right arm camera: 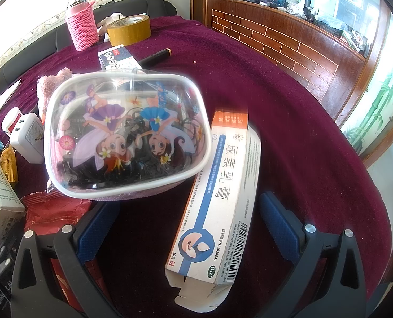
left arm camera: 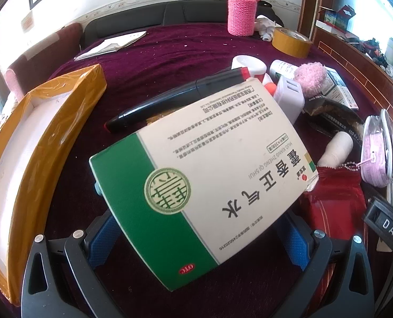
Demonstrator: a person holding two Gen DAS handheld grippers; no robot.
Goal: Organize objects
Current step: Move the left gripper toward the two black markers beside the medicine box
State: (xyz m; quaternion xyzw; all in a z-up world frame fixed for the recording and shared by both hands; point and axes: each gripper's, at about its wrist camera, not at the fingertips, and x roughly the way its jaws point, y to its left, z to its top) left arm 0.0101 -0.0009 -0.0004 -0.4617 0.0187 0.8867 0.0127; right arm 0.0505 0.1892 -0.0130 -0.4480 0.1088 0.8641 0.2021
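Observation:
In the left wrist view my left gripper is shut on a green and white medicine box, held tilted above the purple tablecloth. An open yellow-taped cardboard box lies to its left. In the right wrist view my right gripper is open. A clear cartoon pouch of black hair ties lies just ahead of its left finger, and a long blue and white ointment carton lies between the fingers, untouched.
A black pen, white charger, pink fluffy item, red bag, tape roll and pink-sleeved flask crowd the table. A wooden counter stands to the right.

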